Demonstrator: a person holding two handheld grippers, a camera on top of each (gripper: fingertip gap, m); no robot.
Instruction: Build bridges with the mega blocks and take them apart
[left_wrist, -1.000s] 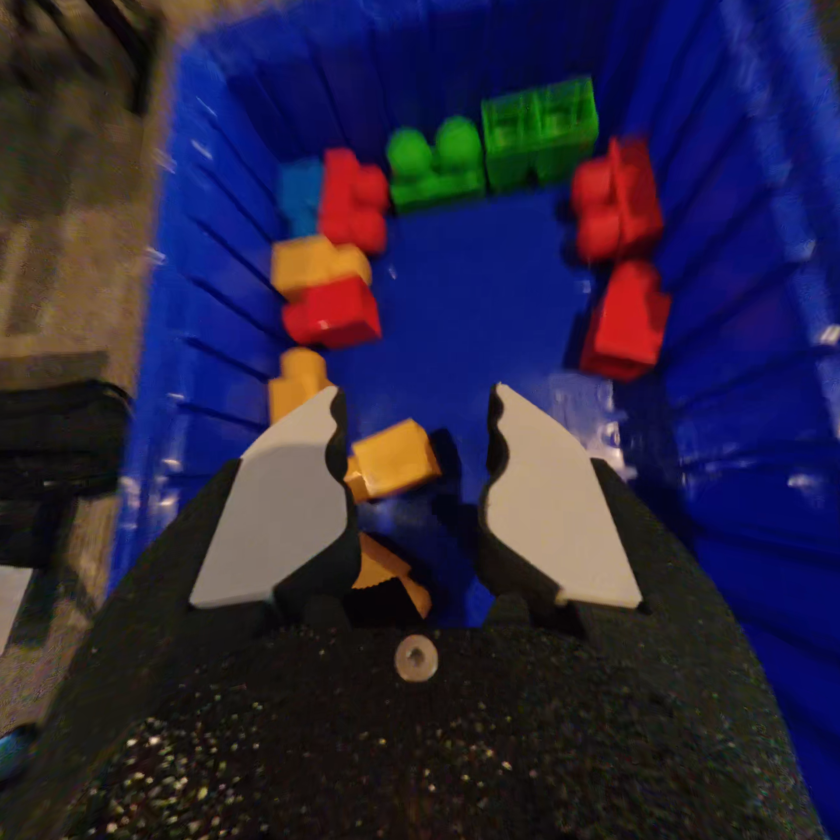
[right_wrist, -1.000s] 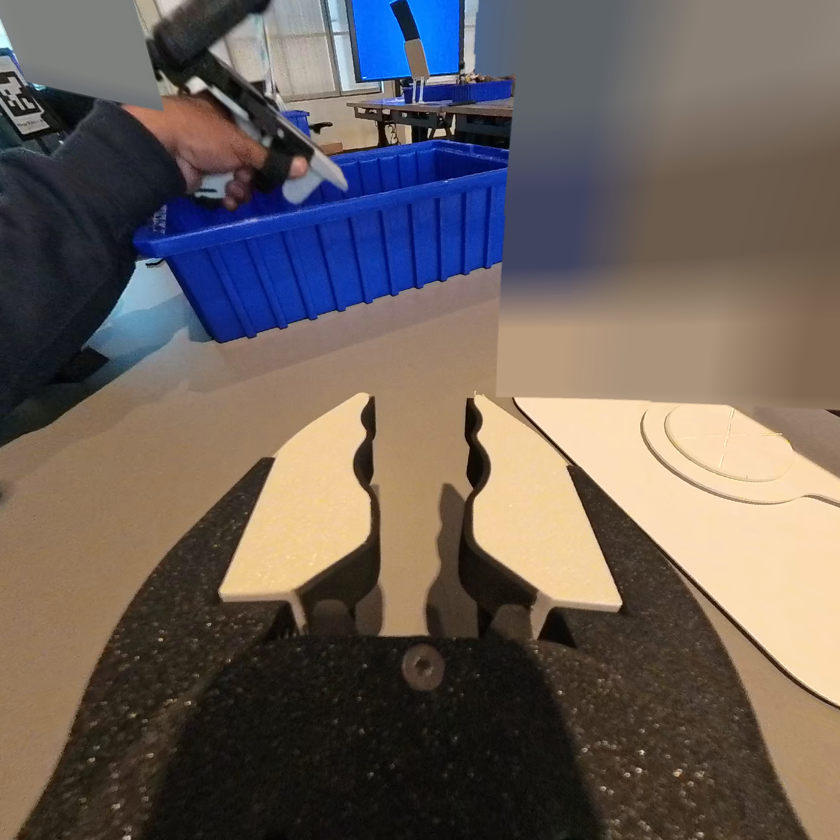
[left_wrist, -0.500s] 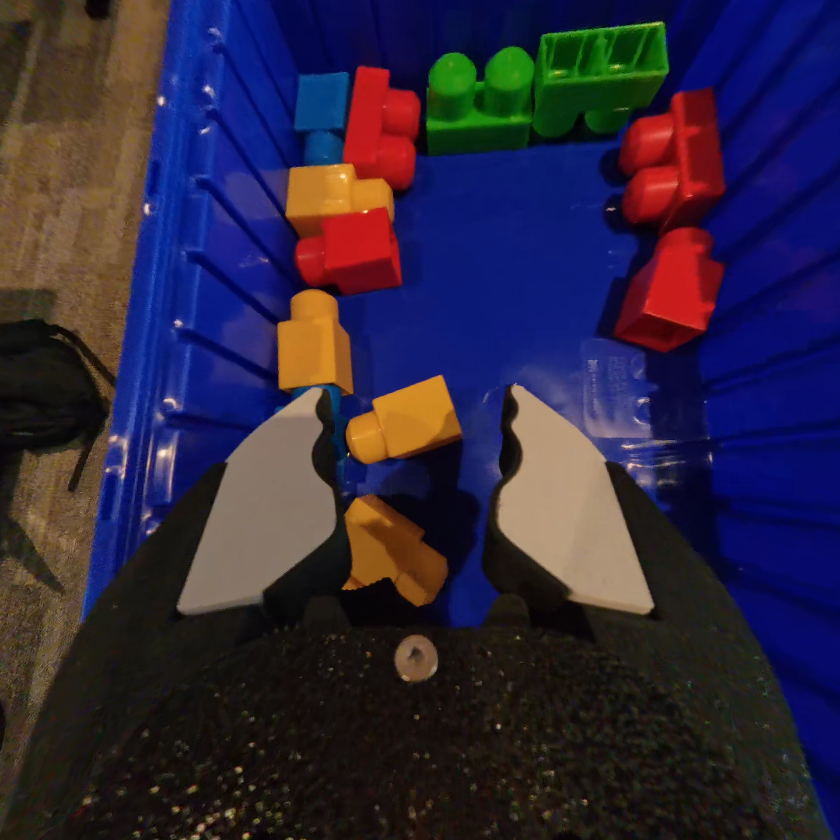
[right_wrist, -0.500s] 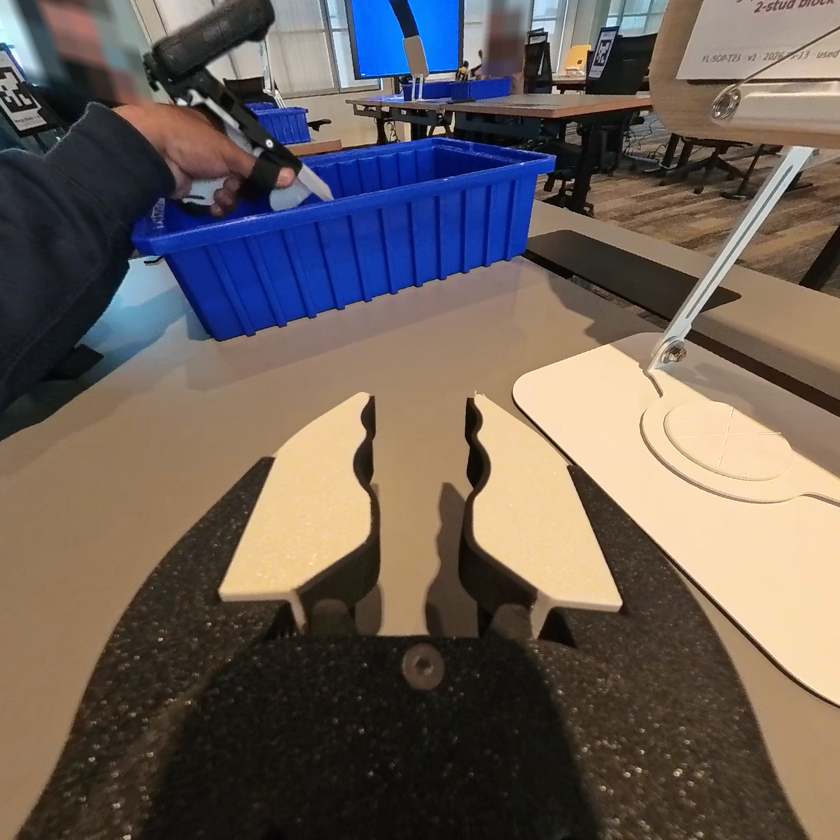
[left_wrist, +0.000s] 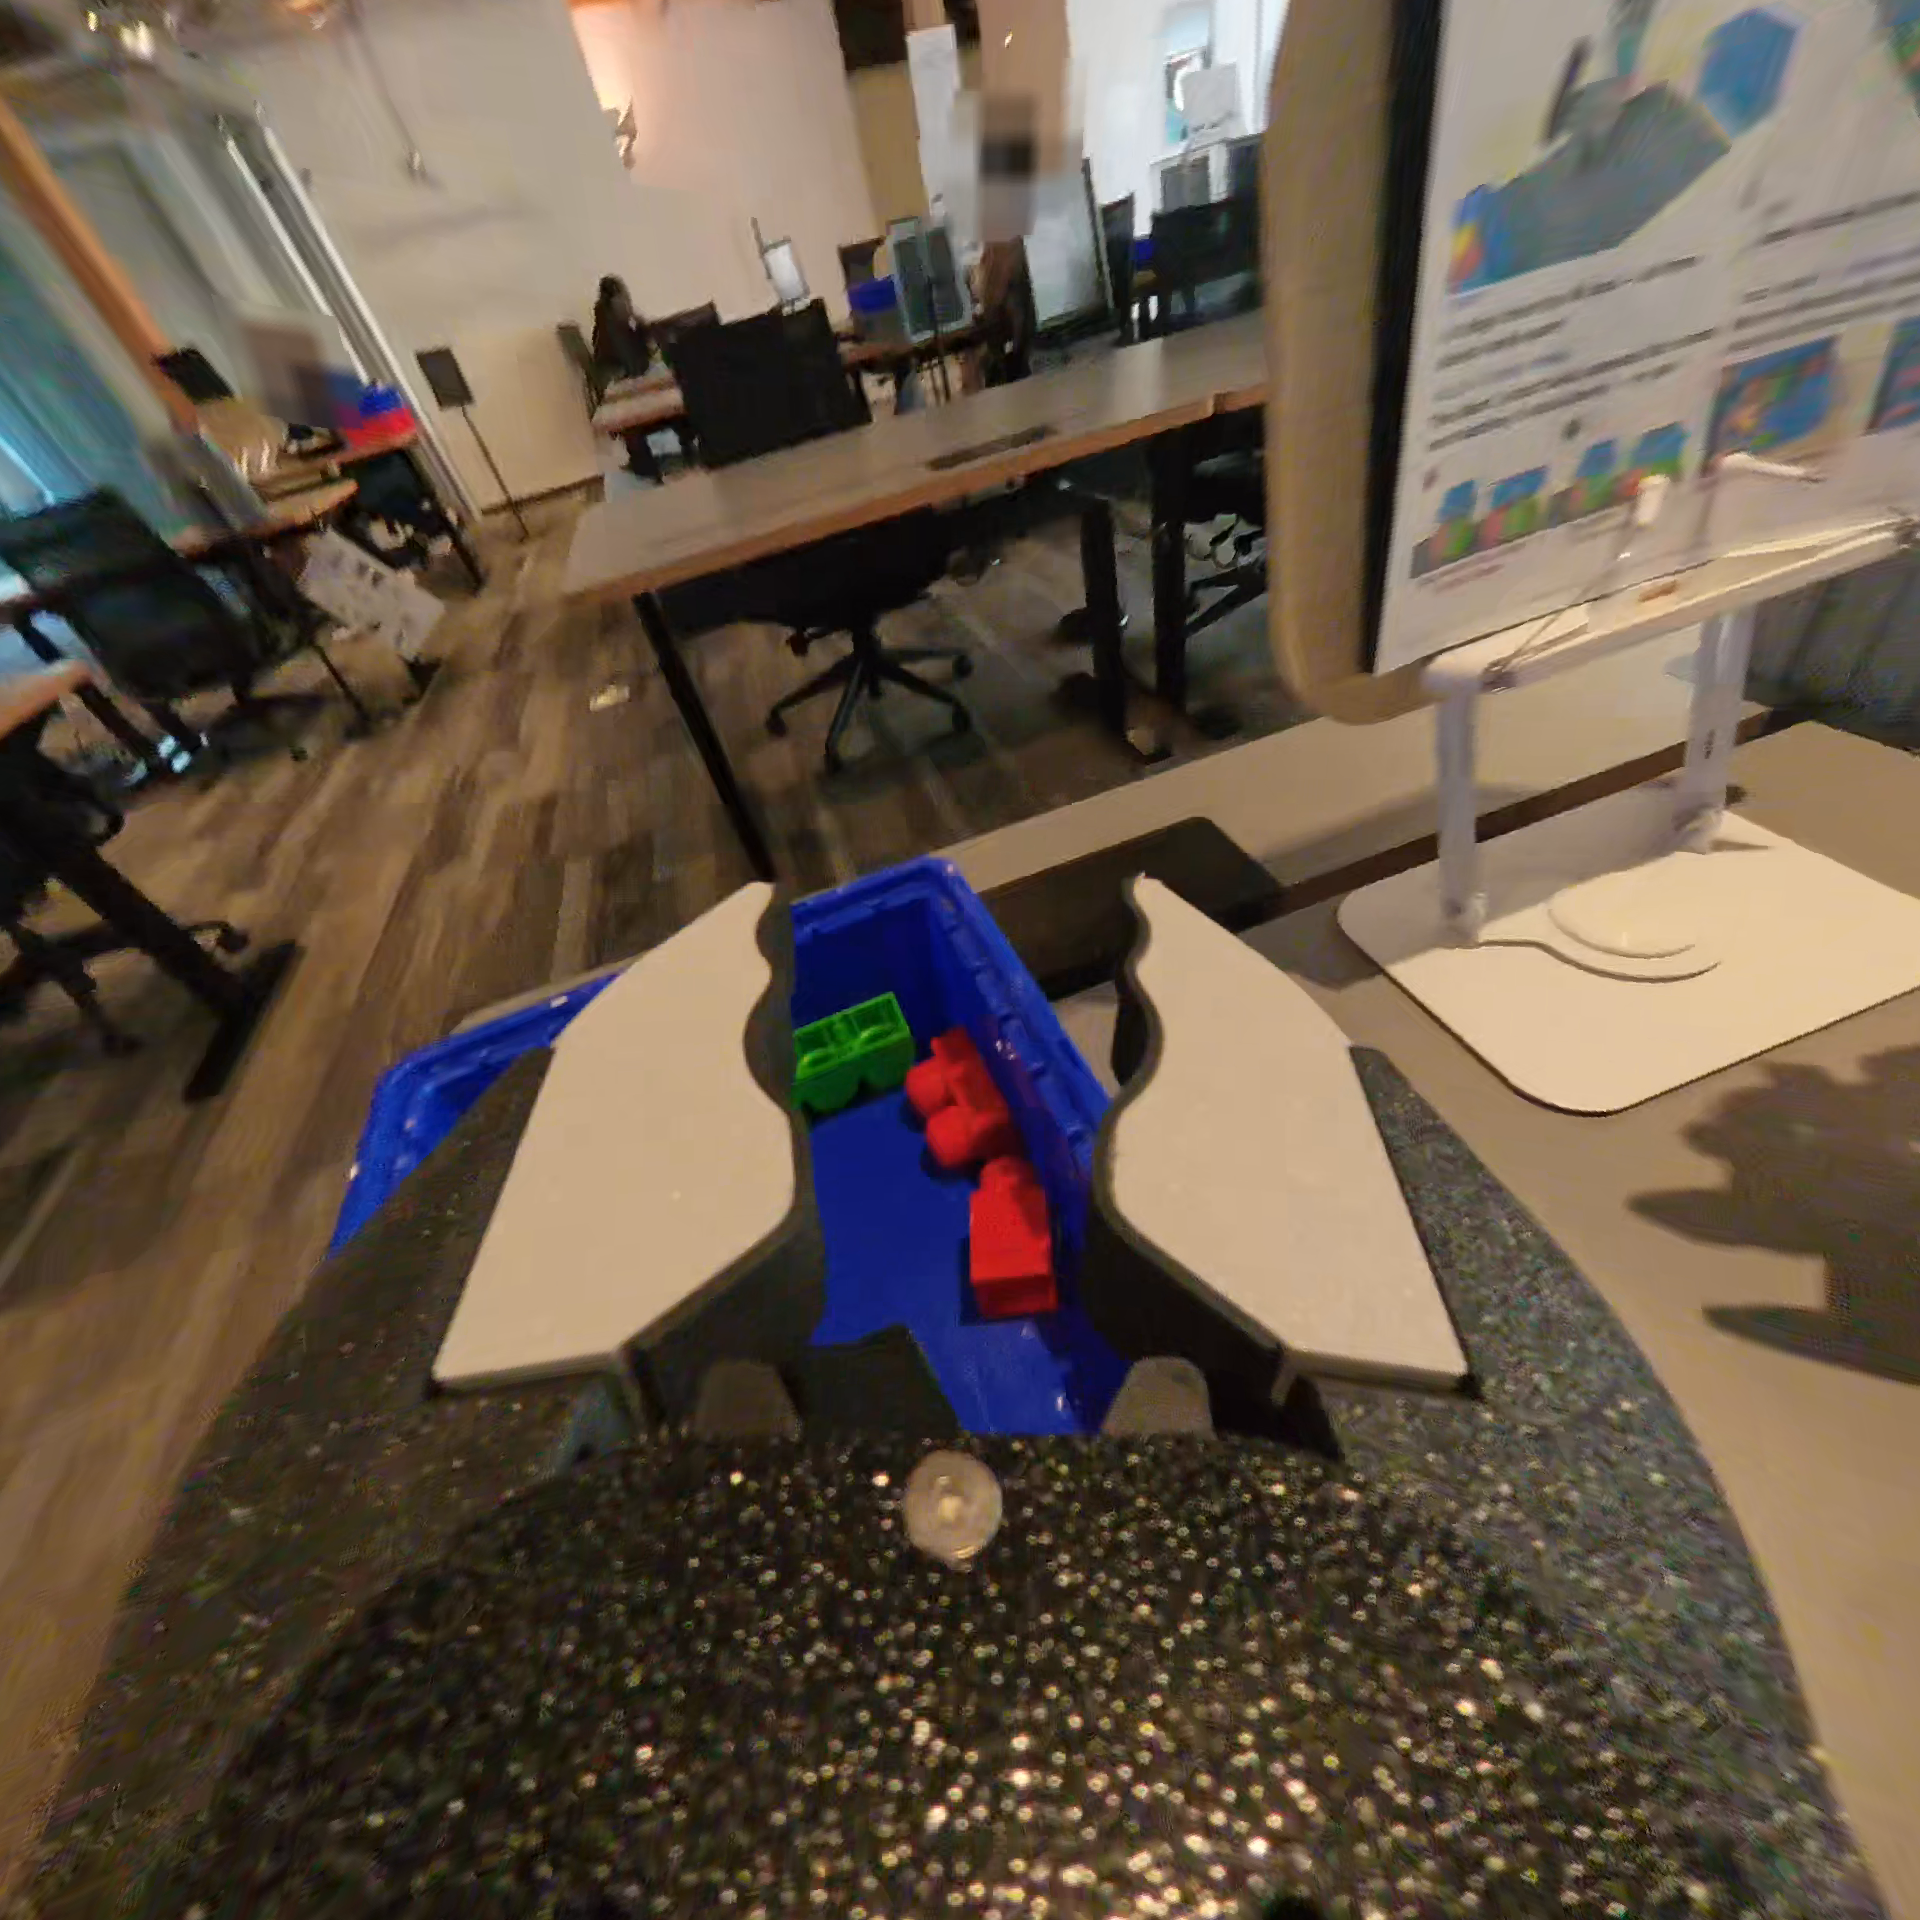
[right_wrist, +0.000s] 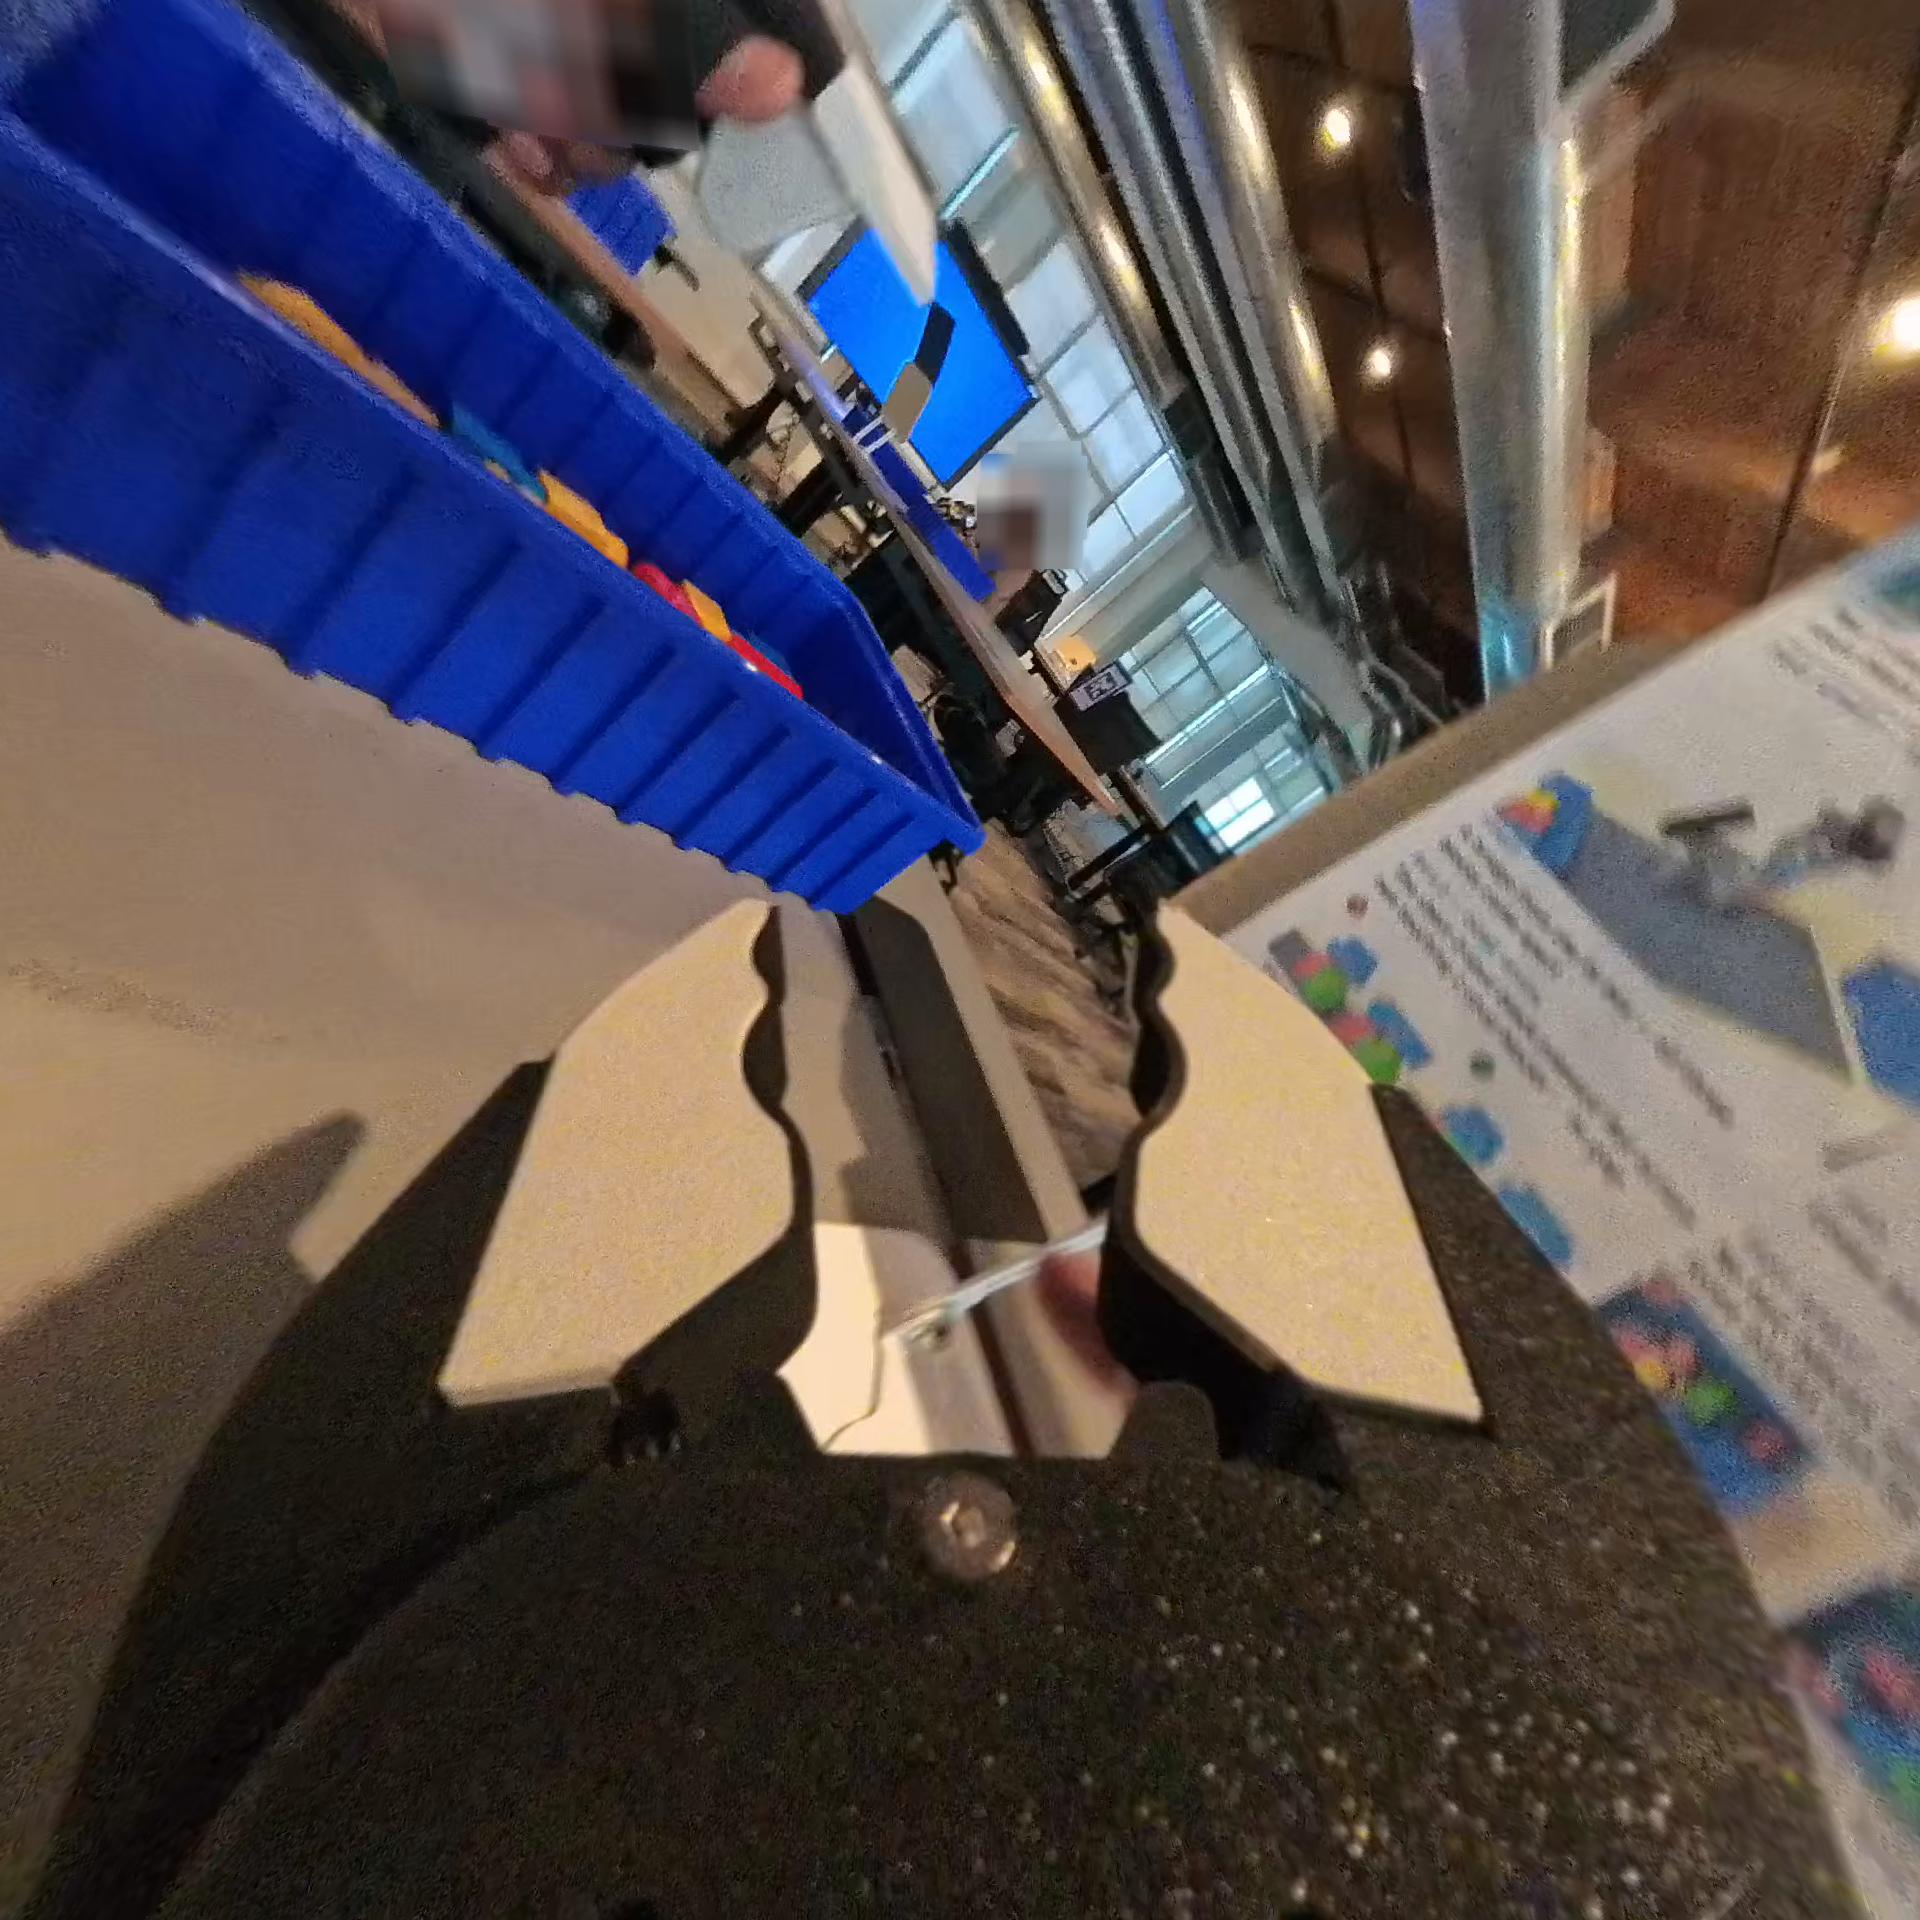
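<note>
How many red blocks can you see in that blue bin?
2 in the left wrist view: one red block by the bin's right wall, another nearer. The fingers may hide more.

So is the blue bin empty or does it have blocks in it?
Not empty. The blue bin holds a green block and red blocks; the right view shows yellow ones too.

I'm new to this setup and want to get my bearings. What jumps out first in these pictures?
The blue bin on the grey table grabs the eye, with a green block and red blocks against its far end and right wall. The left tool hovers open and empty above it. On the right a white stand holds an instruction sheet.
</note>
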